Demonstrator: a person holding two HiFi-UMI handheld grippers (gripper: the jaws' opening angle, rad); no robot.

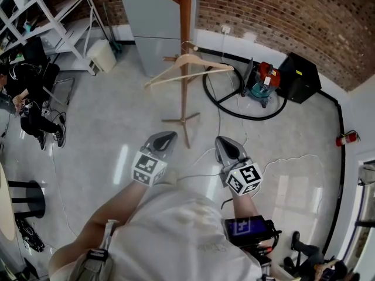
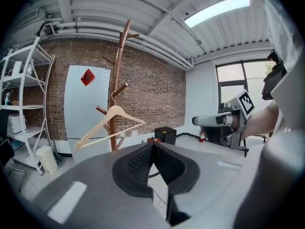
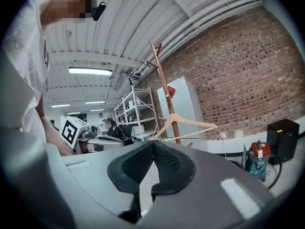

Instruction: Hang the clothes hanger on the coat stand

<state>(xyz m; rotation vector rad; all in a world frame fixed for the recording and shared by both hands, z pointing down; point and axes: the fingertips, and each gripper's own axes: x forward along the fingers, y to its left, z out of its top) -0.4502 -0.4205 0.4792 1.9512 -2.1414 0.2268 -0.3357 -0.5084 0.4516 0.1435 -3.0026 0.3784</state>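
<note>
A pale wooden clothes hanger (image 1: 187, 68) hangs by its metal hook from a peg of the brown wooden coat stand (image 1: 185, 34). It shows as the hanger (image 2: 108, 124) on the stand (image 2: 119, 80) in the left gripper view, and as the hanger (image 3: 185, 124) on the stand (image 3: 164, 92) in the right gripper view. My left gripper (image 1: 164, 138) and right gripper (image 1: 227, 147) are held low in front of me, well short of the stand. Both are shut with nothing between the jaws.
A red and blue vacuum (image 1: 262, 82) with a black hose (image 1: 246, 113) and a black box (image 1: 299, 78) stand right of the stand. A white cabinet (image 1: 155, 16) is behind it, white shelving (image 1: 44, 22) at the left. A seated person (image 1: 29, 92) is at far left.
</note>
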